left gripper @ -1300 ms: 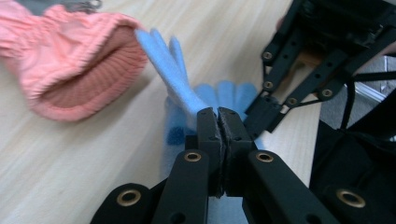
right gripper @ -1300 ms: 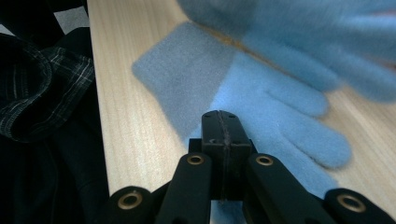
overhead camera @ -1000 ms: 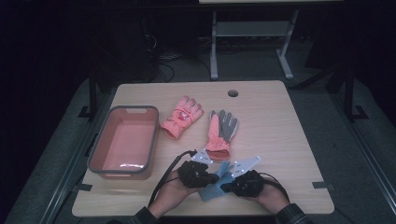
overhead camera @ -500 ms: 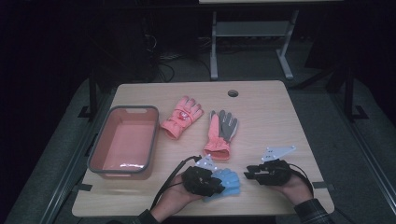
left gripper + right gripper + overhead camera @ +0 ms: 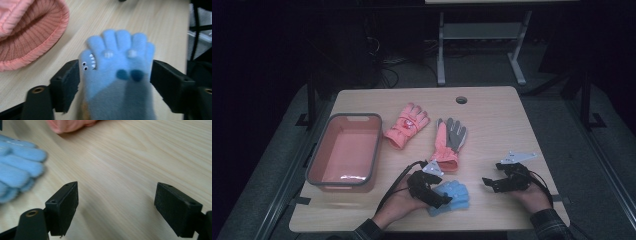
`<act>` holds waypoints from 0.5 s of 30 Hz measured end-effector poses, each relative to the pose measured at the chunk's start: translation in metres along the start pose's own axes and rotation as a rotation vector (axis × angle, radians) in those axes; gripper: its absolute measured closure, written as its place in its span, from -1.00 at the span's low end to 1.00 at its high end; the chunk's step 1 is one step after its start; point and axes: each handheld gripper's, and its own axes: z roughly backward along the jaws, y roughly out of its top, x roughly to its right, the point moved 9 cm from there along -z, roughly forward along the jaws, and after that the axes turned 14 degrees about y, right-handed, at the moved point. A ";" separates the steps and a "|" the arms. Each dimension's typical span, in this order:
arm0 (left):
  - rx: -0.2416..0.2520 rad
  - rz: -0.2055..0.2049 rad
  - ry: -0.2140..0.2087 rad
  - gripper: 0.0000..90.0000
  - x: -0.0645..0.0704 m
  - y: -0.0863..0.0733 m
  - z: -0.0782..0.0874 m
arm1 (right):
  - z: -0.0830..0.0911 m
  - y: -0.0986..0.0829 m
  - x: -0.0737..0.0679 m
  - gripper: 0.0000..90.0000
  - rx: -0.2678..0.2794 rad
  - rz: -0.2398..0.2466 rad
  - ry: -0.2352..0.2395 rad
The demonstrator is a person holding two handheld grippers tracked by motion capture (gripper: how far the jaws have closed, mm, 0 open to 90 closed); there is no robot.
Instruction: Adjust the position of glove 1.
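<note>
Here, in the high view, the left gripper (image 5: 443,199) lies at the lower middle of the frame over a small blue glove (image 5: 453,196), near the front edge of the wooden table (image 5: 492,120). The right gripper (image 5: 488,183) sits lower right, well apart from the glove, with nothing between its jaws. A pink glove (image 5: 407,125) and a grey-palmed glove (image 5: 450,141) lie at the centre, and a pink bin (image 5: 345,152) stands at the left. In the left gripper view, the blue glove (image 5: 117,75) fills the middle of the frame between the two jaws, which stand at its sides, apparently touching it; a ribbed pink cuff (image 5: 30,37) shows upper left. In the right gripper view, the jaws stand wide apart over bare wood, and the blue glove's fingers (image 5: 17,167) reach in from the left edge.
</note>
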 end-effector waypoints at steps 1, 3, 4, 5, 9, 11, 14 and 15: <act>-0.011 -0.025 0.004 -0.53 -0.001 -0.002 -0.002 | 0.000 -0.001 0.003 -0.63 0.001 -0.004 -0.011; -0.014 -0.026 0.010 -0.54 0.002 -0.003 -0.005 | -0.001 -0.002 0.007 -0.65 0.002 -0.001 -0.028; -0.025 -0.042 0.005 -0.54 0.003 -0.004 -0.006 | 0.000 -0.002 0.008 -0.65 0.002 0.004 -0.037; -0.026 -0.037 0.003 -0.54 0.006 -0.005 -0.008 | -0.001 -0.002 0.009 -0.66 0.004 0.007 -0.043; -0.051 -0.077 0.016 -0.54 0.009 -0.009 -0.013 | -0.002 -0.002 0.010 -0.69 0.004 0.031 -0.061; -0.062 -0.087 0.026 -0.54 0.011 -0.011 -0.015 | -0.002 -0.003 0.010 -0.69 0.005 0.033 -0.065; -0.051 -0.096 0.037 -0.54 0.013 -0.012 -0.016 | -0.002 -0.003 0.011 -0.70 0.013 0.035 -0.064; -0.058 -0.111 0.039 -0.53 0.013 -0.013 -0.015 | -0.002 -0.003 0.011 -0.70 0.016 0.034 -0.064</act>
